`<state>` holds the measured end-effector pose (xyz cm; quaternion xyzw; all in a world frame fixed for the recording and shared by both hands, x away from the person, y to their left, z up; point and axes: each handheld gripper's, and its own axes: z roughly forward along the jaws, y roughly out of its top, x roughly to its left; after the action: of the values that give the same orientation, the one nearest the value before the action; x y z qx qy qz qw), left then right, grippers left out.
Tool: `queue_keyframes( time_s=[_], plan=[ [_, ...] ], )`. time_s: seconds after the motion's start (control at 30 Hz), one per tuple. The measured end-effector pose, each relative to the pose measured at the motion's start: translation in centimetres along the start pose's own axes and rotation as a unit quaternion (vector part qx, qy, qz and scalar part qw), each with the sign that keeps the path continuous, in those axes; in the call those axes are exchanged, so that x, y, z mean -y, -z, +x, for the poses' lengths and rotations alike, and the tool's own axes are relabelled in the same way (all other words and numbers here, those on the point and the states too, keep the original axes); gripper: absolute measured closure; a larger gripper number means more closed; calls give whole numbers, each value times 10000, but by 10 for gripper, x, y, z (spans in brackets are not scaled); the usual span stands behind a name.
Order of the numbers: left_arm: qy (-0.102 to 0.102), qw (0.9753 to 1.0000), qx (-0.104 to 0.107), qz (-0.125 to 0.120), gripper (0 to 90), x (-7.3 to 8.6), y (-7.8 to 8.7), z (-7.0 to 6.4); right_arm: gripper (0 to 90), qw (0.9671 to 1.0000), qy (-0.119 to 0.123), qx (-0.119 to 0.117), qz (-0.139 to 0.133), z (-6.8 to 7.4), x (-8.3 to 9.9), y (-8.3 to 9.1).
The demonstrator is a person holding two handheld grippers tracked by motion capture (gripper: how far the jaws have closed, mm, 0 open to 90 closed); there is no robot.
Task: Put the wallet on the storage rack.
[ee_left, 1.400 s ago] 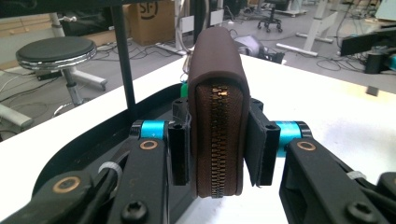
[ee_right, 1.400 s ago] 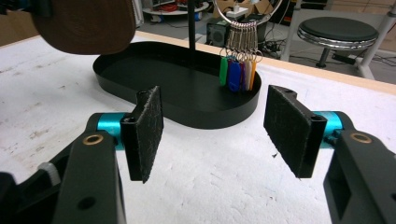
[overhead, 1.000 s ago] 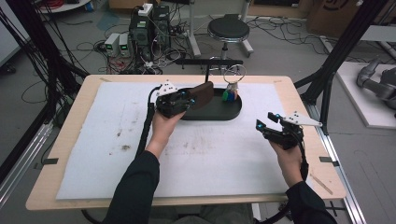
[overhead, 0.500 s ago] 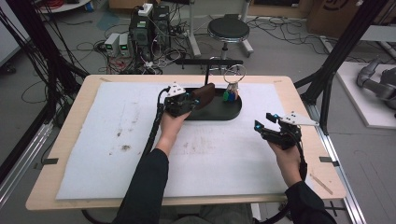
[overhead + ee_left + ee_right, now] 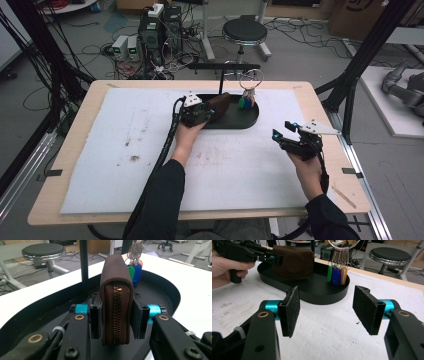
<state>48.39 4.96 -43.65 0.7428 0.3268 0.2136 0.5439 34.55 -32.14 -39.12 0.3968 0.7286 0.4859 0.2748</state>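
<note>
My left gripper point(image 5: 210, 111) is shut on a brown zipped pouch point(image 5: 220, 103), held on edge with the zip point(image 5: 115, 315) facing the camera. The pouch point(image 5: 293, 262) is inside the left end of a black oval tray point(image 5: 248, 121); whether it touches the tray floor is unclear. A ring of keys with coloured tags point(image 5: 246, 100) hangs into the tray's right end, from a black stand. My right gripper point(image 5: 283, 136) is open above the white mat, to the right of the tray and nearer the person, with nothing between its pads point(image 5: 291, 307).
A black post point(image 5: 84, 265) of the stand rises from the tray just left of the pouch. The white mat point(image 5: 125, 150) covers most of the wooden table. A stool point(image 5: 245, 32) and cabled equipment stand on the floor beyond the far edge.
My left gripper has carried the pouch a little to the right and lower into the tray. The right gripper has barely moved.
</note>
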Motion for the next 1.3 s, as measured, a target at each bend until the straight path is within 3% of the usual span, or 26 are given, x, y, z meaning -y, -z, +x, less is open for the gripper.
queue_keyframes(
  time_s=[0.5,0.8,0.93,1.1,1.2,1.3],
  plan=[
    [31,9999,31,114,610,2,0,3,396,10000,22,-6,17,-1,1,0],
    [59,9993,-130,333,390,-2,5,3,396,10000,57,-3,31,0,1,-1],
    [251,9987,-125,427,309,-8,13,3,395,10000,82,-3,45,1,1,-1],
    [-152,9973,-162,703,271,-20,27,-4,395,10000,86,13,40,1,1,-2],
    [-365,9977,-141,556,270,-24,42,-9,393,10000,67,14,67,1,1,-2],
    [-418,9978,-142,487,269,-26,58,-12,393,9999,95,14,79,2,1,-3]
  ],
)
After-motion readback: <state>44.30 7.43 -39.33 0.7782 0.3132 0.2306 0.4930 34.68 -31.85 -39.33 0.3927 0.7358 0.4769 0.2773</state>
